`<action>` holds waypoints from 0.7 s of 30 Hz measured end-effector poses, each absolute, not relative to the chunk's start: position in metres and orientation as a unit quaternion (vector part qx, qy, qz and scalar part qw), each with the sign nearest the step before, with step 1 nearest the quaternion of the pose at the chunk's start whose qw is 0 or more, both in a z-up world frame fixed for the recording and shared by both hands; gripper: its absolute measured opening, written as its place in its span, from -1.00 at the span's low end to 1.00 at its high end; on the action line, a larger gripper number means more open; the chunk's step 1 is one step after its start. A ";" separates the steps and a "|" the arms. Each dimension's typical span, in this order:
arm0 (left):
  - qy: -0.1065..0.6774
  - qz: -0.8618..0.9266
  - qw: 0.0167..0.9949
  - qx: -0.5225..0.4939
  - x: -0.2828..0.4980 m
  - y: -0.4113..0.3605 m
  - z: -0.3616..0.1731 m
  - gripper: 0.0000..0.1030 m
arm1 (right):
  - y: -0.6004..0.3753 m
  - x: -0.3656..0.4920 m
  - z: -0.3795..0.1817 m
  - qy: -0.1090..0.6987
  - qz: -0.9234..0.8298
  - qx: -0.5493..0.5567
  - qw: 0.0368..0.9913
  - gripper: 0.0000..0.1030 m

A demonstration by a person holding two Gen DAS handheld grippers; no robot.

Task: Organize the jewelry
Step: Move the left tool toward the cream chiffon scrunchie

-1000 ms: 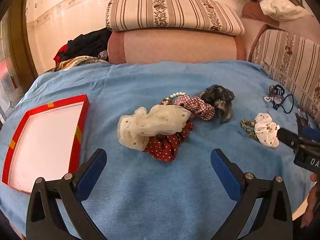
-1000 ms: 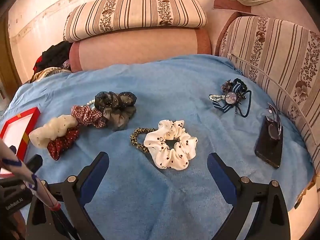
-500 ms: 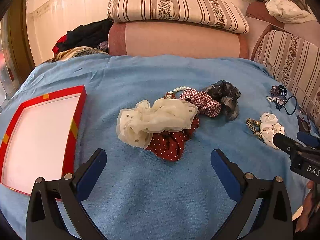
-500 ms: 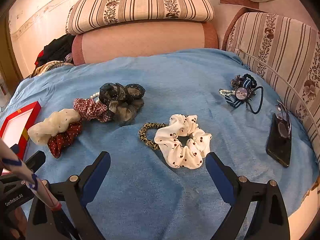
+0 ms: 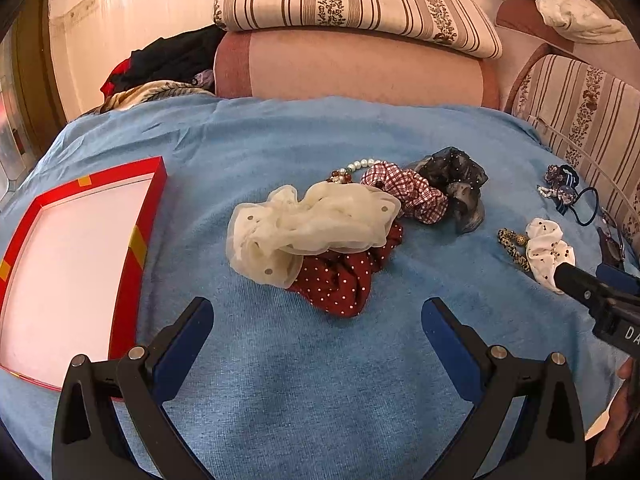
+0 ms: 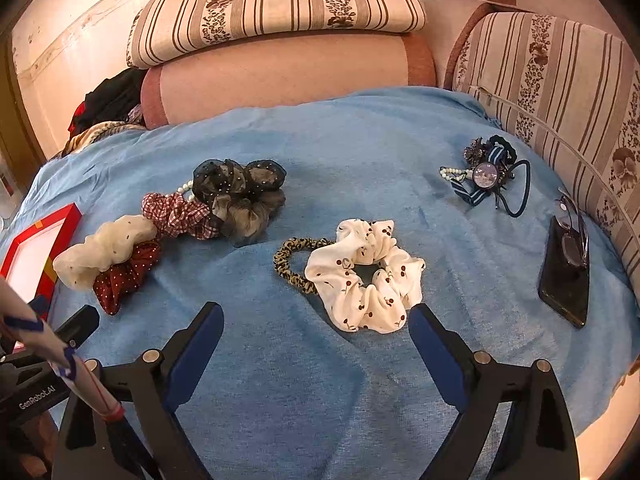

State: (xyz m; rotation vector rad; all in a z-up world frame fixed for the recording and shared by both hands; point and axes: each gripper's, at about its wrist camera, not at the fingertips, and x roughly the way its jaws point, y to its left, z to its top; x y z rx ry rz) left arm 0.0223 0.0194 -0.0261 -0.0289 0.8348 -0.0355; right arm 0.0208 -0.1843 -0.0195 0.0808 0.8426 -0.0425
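So going left to right: the red tray (image 5: 138,240) sat empty at the left edge of the left wrist frame, lying on the blue blanket (image 5: 320,380), and it only peeked in at the far left of the right wrist frame. The left gripper (image 5: 318,320) had its jaws wide apart with nothing between them, and the cream scrunchie (image 5: 312,224) lay straight ahead, just above the gap in the middle of the frame, draped over the red dotted scrunchie (image 5: 340,280). Its long axis ran side to side across the frame, so roughly in line with the jaw opening rather than across it; my guess is the wrist would need a turn or a pinch on one bunched end. To the right of that pile were the checked scrunchie (image 5: 408,192), a pearl strand (image 5: 362,165) and the dark sheer scrunchie (image 5: 456,178). The right gripper (image 6: 316,328) was also spread open and empty, with the white cherry-print scrunchie (image 6: 362,276) just above and right of centre, nearly touching the right jaw, and a leopard hair tie (image 6: 290,264) tucked against its left side. So each hand was nearer its own pile. Further right were a blue tangle of hair ties (image 6: 486,176) and a phone (image 6: 566,276) with glasses on it. Readable writing: "GenRobot.AI" at lower left of the right wrist frame, and "DA", cut off, at the right edge of the left one.
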 end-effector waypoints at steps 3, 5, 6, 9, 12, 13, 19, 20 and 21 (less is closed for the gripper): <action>0.397 -0.015 0.917 -0.020 0.026 0.028 -0.020 1.00 | -0.194 0.022 -0.017 0.407 -0.014 0.061 0.911 0.63; 0.391 -0.012 0.920 -0.032 0.029 0.040 -0.014 1.00 | -0.205 0.023 -0.015 0.405 -0.013 0.086 0.910 0.58; 0.389 -0.010 0.920 -0.041 0.030 0.047 -0.011 1.00 | -0.212 0.024 -0.014 0.404 -0.018 0.097 0.909 0.57; 0.385 -0.007 0.919 -0.078 0.034 0.068 -0.006 1.00 | -0.231 0.025 -0.010 0.398 -0.024 0.133 0.907 0.43; 0.387 -0.004 0.916 -0.104 0.036 0.087 -0.003 0.79 | -0.247 0.026 -0.011 0.398 -0.022 0.172 0.901 0.37; 0.387 -0.002 0.915 -0.110 0.037 0.092 -0.002 0.59 | -0.250 0.026 -0.012 0.399 -0.021 0.182 0.899 0.37; 0.393 0.003 0.909 -0.139 0.039 0.115 0.002 0.39 | -0.264 0.031 -0.022 0.406 -0.025 0.221 0.886 0.32; 0.392 0.000 0.909 -0.140 0.039 0.117 0.003 0.34 | -0.264 0.031 -0.022 0.407 -0.025 0.222 0.886 0.32; 0.391 -0.003 0.909 -0.142 0.039 0.118 0.003 0.33 | -0.263 0.032 -0.023 0.408 -0.024 0.222 0.885 0.32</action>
